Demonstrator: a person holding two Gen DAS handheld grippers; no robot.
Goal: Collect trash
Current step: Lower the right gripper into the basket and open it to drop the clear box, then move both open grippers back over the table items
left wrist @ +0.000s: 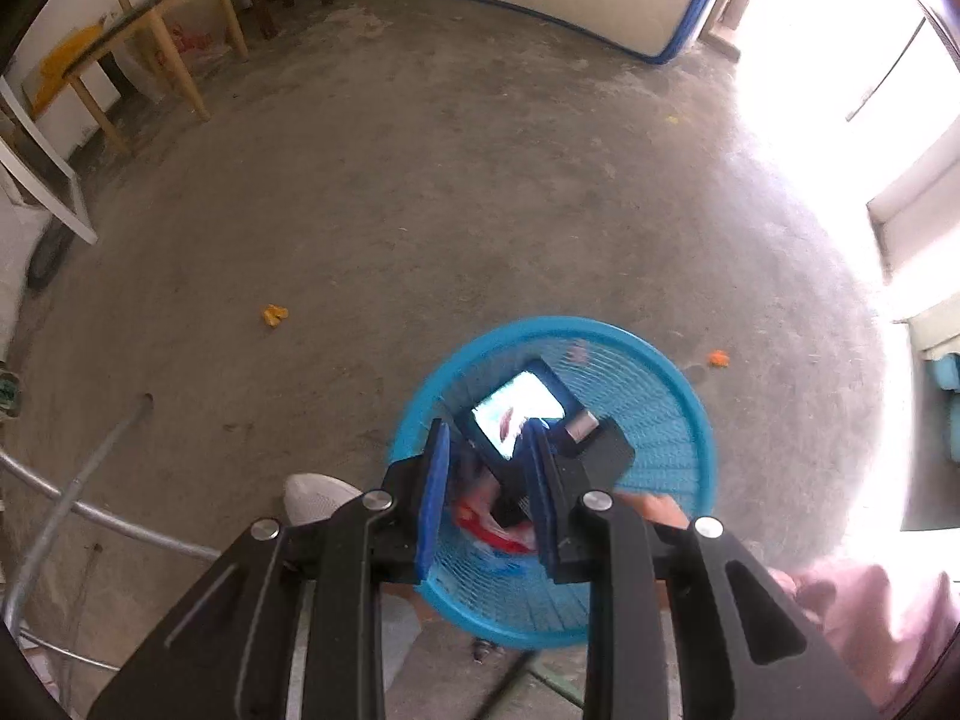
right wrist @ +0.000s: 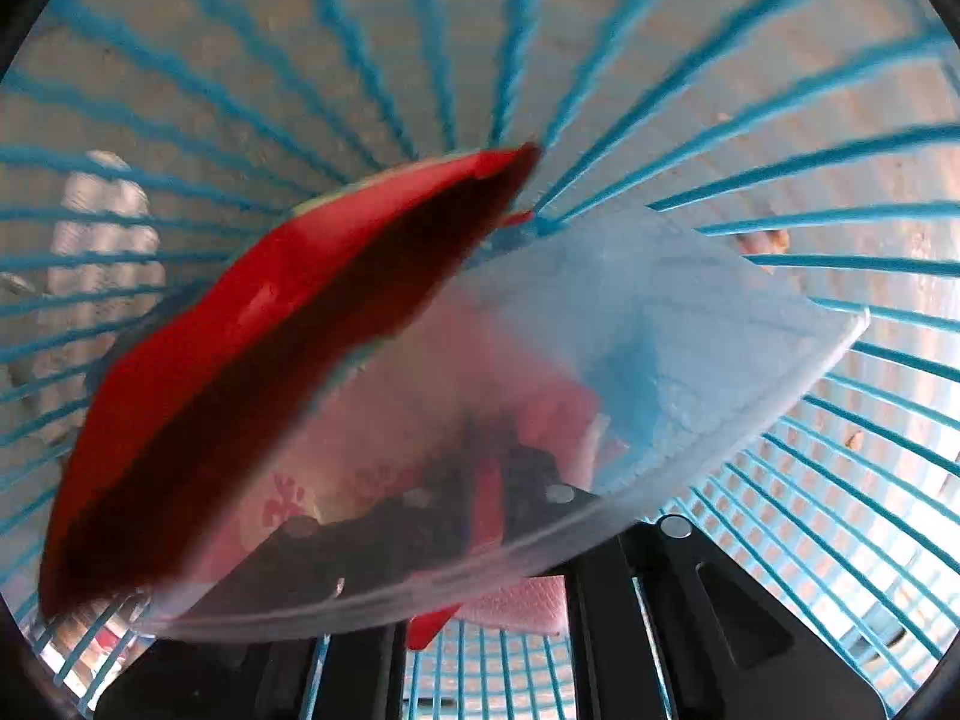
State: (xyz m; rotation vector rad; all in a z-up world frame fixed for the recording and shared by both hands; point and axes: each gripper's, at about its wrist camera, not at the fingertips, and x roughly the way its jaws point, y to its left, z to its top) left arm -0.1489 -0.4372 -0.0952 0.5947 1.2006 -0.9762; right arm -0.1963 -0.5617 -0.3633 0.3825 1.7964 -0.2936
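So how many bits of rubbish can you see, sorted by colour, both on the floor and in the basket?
Orange scraps on the floor: 2
Red wrapper in the basket: 1
Clear wrapper in the basket: 1
Total: 4

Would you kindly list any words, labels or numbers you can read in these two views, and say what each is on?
None can be read.
Red wrapper: no legible text on it.
Clear packet: red marks at its lower left, too blurred to read.
Blue basket: no label visible.
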